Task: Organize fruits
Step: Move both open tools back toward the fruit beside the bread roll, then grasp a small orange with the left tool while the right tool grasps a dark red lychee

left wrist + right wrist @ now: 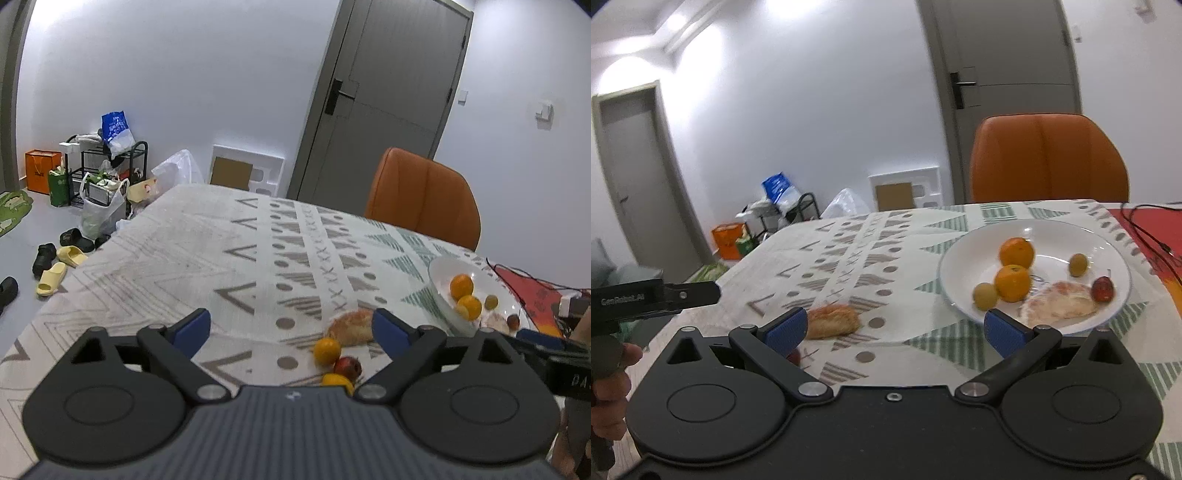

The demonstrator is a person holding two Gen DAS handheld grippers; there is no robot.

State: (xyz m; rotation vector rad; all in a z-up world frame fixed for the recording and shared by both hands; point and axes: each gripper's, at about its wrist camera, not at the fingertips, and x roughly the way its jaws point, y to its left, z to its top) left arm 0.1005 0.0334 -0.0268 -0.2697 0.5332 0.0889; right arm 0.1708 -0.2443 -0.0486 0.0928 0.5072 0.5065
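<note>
Both grippers, left (291, 326) and right (894, 328), hang spread and empty over the table (166, 240); 2 oranges (1015, 253) sit in the plate (975, 236).

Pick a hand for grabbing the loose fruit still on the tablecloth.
Left, likely. The open left gripper looks straight at the orange and red fruit beside the bread. The right gripper, also open, faces the plate.
</note>
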